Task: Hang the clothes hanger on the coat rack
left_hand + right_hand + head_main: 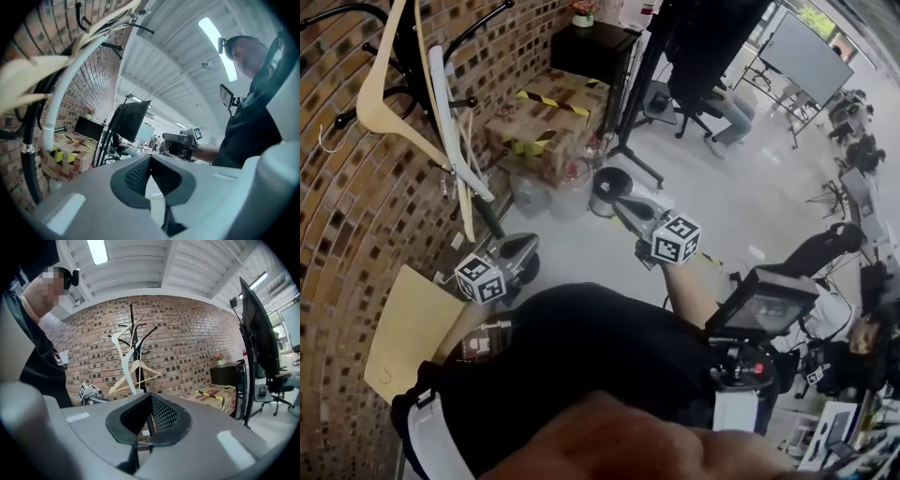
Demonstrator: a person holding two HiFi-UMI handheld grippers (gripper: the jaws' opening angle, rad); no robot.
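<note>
Jaws of the left gripper (150,161) are lying pressed together with nothing between them, their dark pads (136,173) showing a fine dotted grip texture inside a smooth grey shell. Those of the right gripper (150,399) are likewise meeting at the tips and pinching nothing. Both grippers are pointing roughly level in front of the person's black top (581,356).

Just beyond the left gripper, the black metal coat rack (131,310) is standing against the brick wall (337,216). A pale wooden hanger (380,103) and a smooth white hanger (450,122) are hanging from its curved arms, and neither gripper is touching them. The left gripper view is showing these hangers from below, close and blurred, while the right gripper view is showing the whole rack upright from farther off, with the left gripper's marker cube (86,392) beside it.

Behind the rack, a cardboard box (548,112) crossed with yellow-and-black tape is sitting closed, so its contents cannot be told. Farther on, a black cabinet (591,47) is carrying a small flowerpot (582,13) holding flowers.

Only the gripper views are taking in the ribbed ceiling and its strip light (218,47); only the head view is showing the grey floor (741,206).
</note>
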